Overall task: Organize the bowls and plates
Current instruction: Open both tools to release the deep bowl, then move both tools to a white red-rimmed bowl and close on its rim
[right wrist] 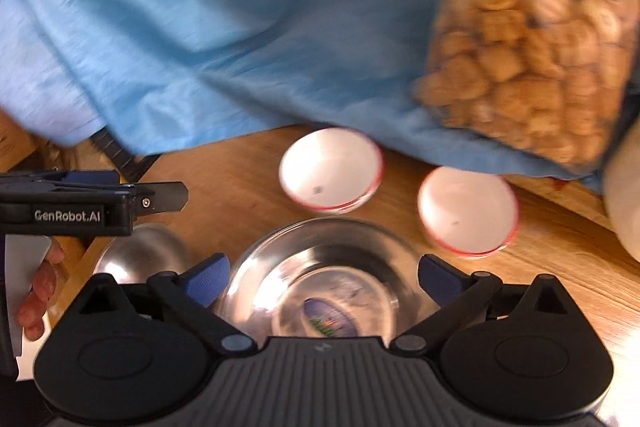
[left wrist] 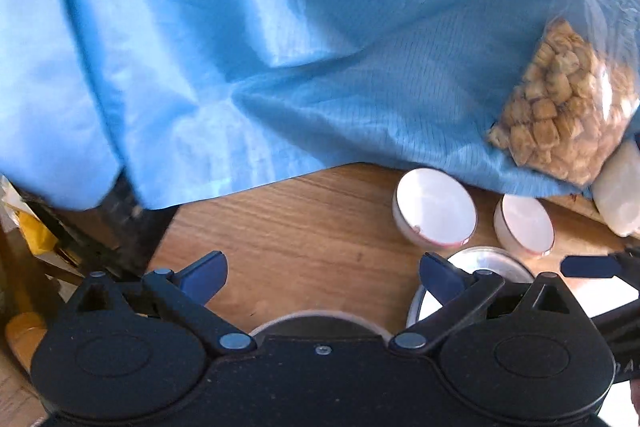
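Note:
Two white bowls with red rims stand on the wooden table, one left of the other; both also show in the left wrist view. A steel bowl with a sticker inside lies between the open fingers of my right gripper. A second steel bowl sits to its left. My left gripper is open and empty over bare wood, with a steel bowl by its right finger. The left gripper shows from the side in the right wrist view.
A blue cloth hangs over the far side of the table. A clear bag of brown snacks lies on it at the right. A white object sits at the far right. Clutter lies past the table's left edge.

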A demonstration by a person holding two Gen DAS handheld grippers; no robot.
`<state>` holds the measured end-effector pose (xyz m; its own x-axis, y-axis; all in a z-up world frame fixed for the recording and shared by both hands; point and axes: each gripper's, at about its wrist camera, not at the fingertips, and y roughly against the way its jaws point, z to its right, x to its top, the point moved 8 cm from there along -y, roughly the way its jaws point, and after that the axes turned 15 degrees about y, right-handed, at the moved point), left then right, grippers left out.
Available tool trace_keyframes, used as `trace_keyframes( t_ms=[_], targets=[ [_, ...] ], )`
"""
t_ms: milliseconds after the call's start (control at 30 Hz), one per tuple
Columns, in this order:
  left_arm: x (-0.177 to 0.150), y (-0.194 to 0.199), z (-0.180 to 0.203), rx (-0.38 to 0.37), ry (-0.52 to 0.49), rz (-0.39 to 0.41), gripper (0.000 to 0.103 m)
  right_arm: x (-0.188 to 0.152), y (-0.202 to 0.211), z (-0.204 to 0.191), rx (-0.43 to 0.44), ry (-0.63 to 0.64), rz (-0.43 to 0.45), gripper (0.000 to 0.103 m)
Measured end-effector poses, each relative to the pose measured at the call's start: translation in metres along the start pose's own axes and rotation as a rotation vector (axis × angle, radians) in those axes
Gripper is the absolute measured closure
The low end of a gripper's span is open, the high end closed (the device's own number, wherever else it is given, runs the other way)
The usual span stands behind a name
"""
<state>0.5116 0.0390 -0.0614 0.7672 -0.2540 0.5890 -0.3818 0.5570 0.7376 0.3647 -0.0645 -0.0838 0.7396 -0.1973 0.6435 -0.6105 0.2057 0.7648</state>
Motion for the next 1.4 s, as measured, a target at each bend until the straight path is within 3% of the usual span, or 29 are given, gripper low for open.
trace_keyframes(
  t_ms=[167,333,467,700,1000,1167,1333,1400],
  targets=[
    [0.007,-0.03,0.007,0.052,-0.018,-0.08,0.001,0.0,-0.006,0.021,-0.038,-0.044,0.001,0.001],
    [0.017,-0.049,0.015,0.082,-0.067,-0.076,0.001,0.005,-0.018,0.03,-0.063,-0.023,0.007,0.001],
    [0.023,-0.063,0.022,0.089,-0.095,-0.08,0.001,0.016,-0.032,0.032,-0.12,0.074,-0.005,0.001],
    [0.024,-0.082,0.034,0.062,-0.111,-0.1,0.001,0.028,-0.049,0.036,-0.072,0.111,-0.021,0.001],
    [0.023,-0.095,0.041,0.061,-0.155,-0.109,0.002,0.038,-0.065,0.036,-0.084,0.185,-0.027,0.021],
    [0.02,-0.096,0.044,0.029,-0.147,-0.126,0.015,0.038,-0.072,0.03,-0.057,0.191,-0.029,0.034],
    [0.018,-0.096,0.048,-0.021,-0.112,-0.158,0.036,0.039,-0.078,0.026,-0.048,0.192,-0.037,0.046],
    [0.017,-0.098,0.048,-0.045,-0.098,-0.177,0.047,0.04,-0.08,0.025,-0.042,0.187,-0.04,0.055]
  ],
)
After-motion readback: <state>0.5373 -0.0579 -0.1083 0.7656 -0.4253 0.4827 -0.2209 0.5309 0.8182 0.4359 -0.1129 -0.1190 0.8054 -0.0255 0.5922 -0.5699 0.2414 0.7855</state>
